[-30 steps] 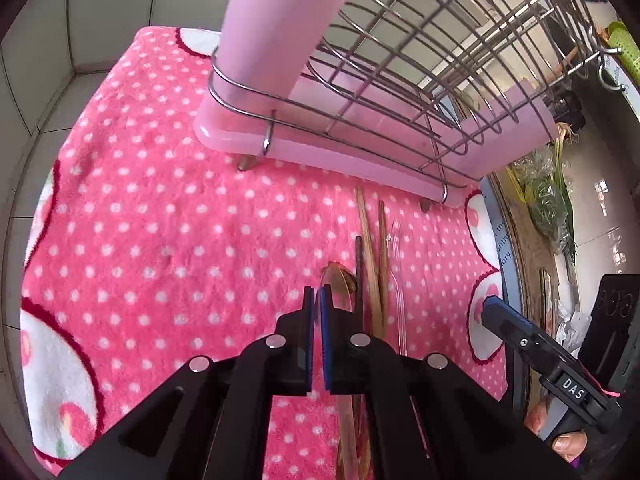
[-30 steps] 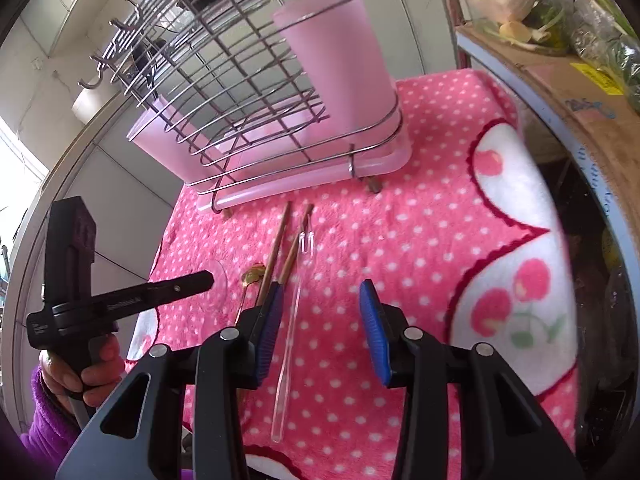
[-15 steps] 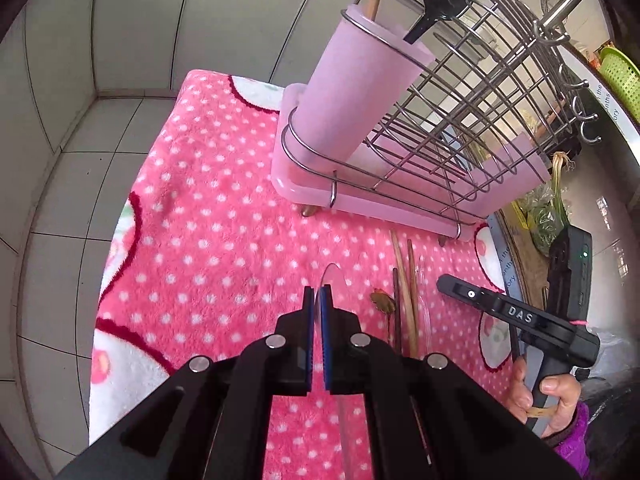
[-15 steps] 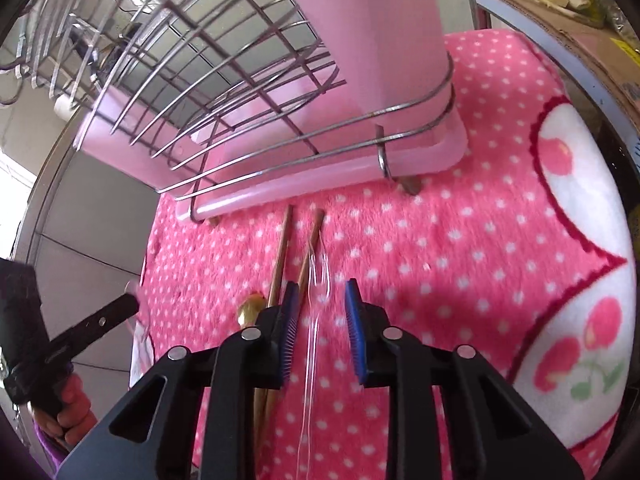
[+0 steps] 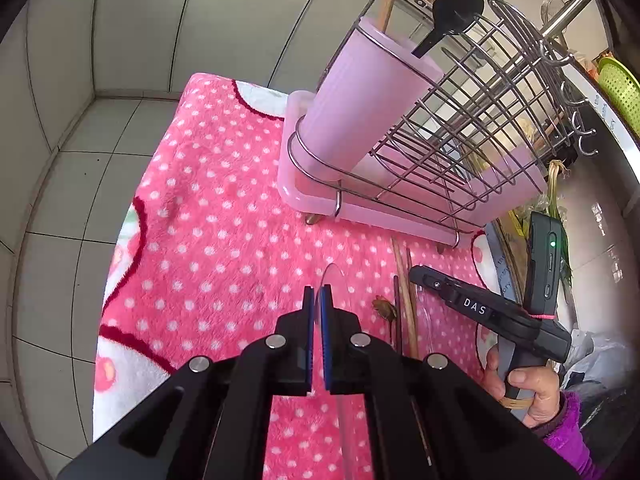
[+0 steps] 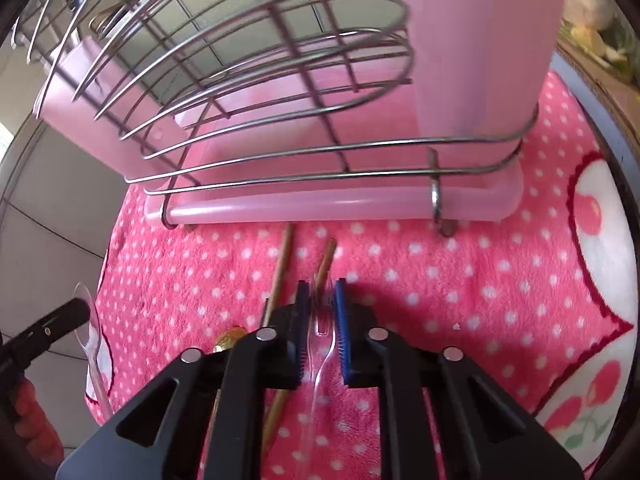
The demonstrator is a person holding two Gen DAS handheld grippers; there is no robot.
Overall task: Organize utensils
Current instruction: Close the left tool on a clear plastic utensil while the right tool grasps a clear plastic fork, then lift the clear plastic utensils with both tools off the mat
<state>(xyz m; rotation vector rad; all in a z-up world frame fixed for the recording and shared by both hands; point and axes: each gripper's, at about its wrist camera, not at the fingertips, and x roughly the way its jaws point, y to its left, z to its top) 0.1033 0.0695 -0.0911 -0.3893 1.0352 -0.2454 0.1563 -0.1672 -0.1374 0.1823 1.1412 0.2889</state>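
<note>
Pink polka-dot towel (image 6: 460,280) covers the counter and bears everything listed. Wire drying rack (image 6: 256,92) on a pink drip tray (image 6: 320,204) stands at the far edge; its pink utensil cup (image 5: 360,104) holds a black spoon (image 5: 456,12) and a wooden handle, both upright. Wooden chopsticks (image 6: 280,264) lie on the towel, long axes running toward the rack. Clear plastic fork (image 6: 322,328) lies alongside, tines toward the rack, handle toward the camera. Right gripper (image 6: 320,312): jaws closing, narrow gap, fork between the pads; contact looks likely but is hard to confirm. Left gripper (image 5: 317,308): clamped on a clear plastic spoon (image 5: 334,280), bowl pointing forward past the fingertips, raised off the towel.
</note>
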